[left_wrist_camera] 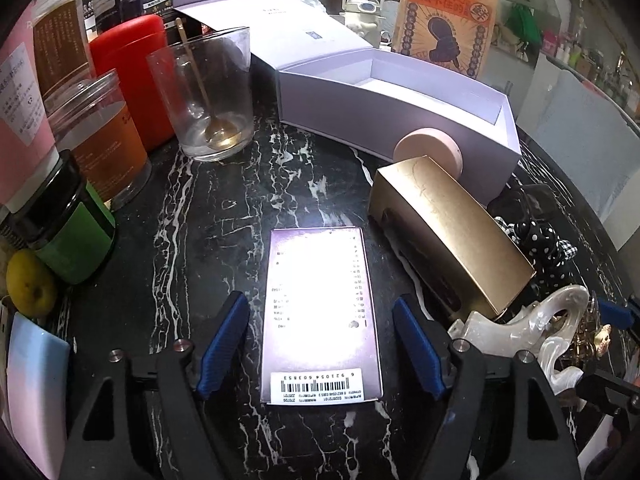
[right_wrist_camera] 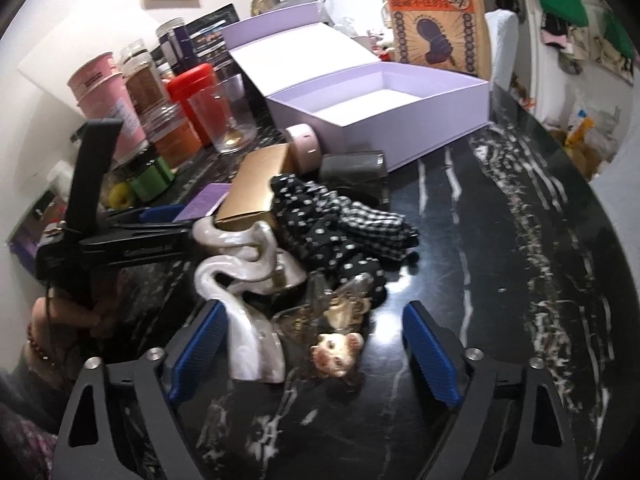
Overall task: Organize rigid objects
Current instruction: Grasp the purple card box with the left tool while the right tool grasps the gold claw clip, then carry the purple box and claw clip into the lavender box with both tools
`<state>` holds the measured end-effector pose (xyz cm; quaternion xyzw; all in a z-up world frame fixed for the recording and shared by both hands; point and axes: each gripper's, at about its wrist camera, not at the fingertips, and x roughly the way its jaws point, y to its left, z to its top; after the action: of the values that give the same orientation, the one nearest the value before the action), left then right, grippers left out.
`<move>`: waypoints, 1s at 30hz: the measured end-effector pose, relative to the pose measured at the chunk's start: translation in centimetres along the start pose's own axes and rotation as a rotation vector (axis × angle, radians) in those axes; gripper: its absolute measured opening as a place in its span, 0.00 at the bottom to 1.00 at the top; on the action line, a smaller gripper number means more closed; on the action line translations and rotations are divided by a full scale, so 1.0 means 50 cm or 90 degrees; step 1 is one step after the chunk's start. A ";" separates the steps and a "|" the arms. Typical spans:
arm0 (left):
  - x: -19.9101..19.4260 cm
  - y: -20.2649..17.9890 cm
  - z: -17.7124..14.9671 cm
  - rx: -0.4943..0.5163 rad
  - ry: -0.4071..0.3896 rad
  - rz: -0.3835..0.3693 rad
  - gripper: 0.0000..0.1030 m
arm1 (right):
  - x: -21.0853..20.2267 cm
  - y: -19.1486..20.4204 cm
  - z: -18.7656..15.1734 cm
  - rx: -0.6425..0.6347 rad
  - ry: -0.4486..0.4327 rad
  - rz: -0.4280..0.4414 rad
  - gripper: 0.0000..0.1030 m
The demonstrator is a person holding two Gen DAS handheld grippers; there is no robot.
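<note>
A flat purple carton (left_wrist_camera: 320, 312) with a barcode label lies on the black marble table (right_wrist_camera: 500, 240). My left gripper (left_wrist_camera: 320, 344) is open and straddles the carton's near end, with both blue pads clear of its sides. To its right lie a gold box (left_wrist_camera: 448, 232) and a pink round jar (left_wrist_camera: 428, 148). My right gripper (right_wrist_camera: 314, 354) is open over a pearly hair claw (right_wrist_camera: 248, 272) and a keychain with a small animal figure (right_wrist_camera: 338, 350). The left pad is close beside the claw. An open, empty lavender box (right_wrist_camera: 380, 128) stands behind.
Polka-dot and checked scrunchies (right_wrist_camera: 332, 224) are piled beyond the claw. A glass with a spoon (left_wrist_camera: 216, 96), a red canister (left_wrist_camera: 136, 72), several jars and a lemon (left_wrist_camera: 30, 284) crowd the left. A printed paper bag (left_wrist_camera: 444, 20) stands at the back. A hand (right_wrist_camera: 68, 312) holds the left tool.
</note>
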<state>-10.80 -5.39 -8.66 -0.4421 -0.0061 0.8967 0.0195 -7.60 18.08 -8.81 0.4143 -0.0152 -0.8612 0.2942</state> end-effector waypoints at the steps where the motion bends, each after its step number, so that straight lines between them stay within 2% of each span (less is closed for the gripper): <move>1: 0.000 0.000 0.000 -0.002 0.000 0.001 0.73 | 0.000 -0.001 0.001 0.004 0.001 0.011 0.78; 7: -0.003 0.009 -0.004 -0.018 -0.001 0.011 0.73 | -0.005 -0.009 0.008 0.018 -0.012 -0.013 0.69; 8: -0.005 0.010 -0.006 -0.017 -0.002 0.012 0.70 | -0.007 -0.013 0.008 0.021 -0.014 -0.017 0.69; 9: -0.008 0.012 -0.007 -0.017 -0.005 0.012 0.63 | -0.006 -0.015 0.008 0.021 -0.011 -0.023 0.67; 12: -0.012 0.019 -0.009 -0.018 -0.008 0.011 0.52 | 0.003 -0.014 0.007 0.009 0.005 -0.038 0.62; 17: -0.017 0.025 -0.012 -0.020 -0.006 0.012 0.49 | 0.019 -0.007 0.005 -0.001 0.027 -0.047 0.46; 30: -0.035 0.034 -0.025 -0.062 -0.008 -0.042 0.49 | -0.006 0.005 -0.002 -0.022 0.001 -0.061 0.45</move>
<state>-8.79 -7.15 -8.07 -0.4361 -0.0649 0.8971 0.0276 -7.25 18.06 -8.61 0.4098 0.0197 -0.8741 0.2601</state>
